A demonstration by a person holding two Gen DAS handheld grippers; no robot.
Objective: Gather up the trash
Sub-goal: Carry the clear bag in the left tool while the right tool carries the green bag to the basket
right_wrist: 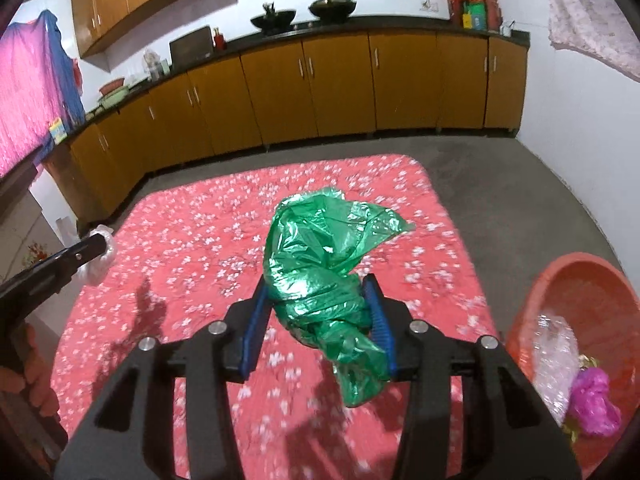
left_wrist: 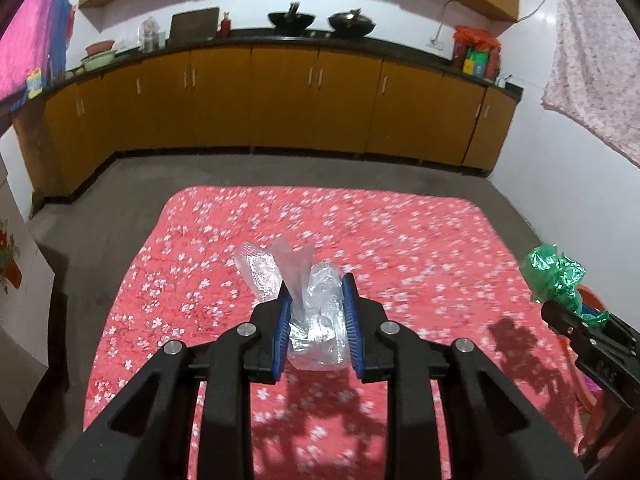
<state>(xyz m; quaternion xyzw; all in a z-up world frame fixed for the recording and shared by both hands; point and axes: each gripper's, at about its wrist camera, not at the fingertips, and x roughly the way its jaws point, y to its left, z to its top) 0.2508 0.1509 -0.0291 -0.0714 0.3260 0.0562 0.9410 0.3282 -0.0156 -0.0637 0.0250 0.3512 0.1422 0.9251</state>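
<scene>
My left gripper (left_wrist: 316,292) is shut on a crumpled clear plastic bag (left_wrist: 308,312) and holds it above the red flowered mat (left_wrist: 400,248). My right gripper (right_wrist: 316,292) is shut on a crumpled green plastic bag (right_wrist: 320,264), also above the mat (right_wrist: 200,240). In the left wrist view the right gripper (left_wrist: 576,312) with the green bag (left_wrist: 554,276) shows at the right edge. In the right wrist view the left gripper (right_wrist: 94,246) with the clear bag (right_wrist: 98,264) shows at the left. An orange basin (right_wrist: 532,308) stands to the right of the mat.
The basin holds clear plastic wrap (right_wrist: 556,360) and a purple bag (right_wrist: 592,400). Grey floor (left_wrist: 280,168) surrounds the mat. Orange cabinets (left_wrist: 280,100) with a dark counter run along the far wall. Cloths hang at left (left_wrist: 28,36) and right (left_wrist: 592,60).
</scene>
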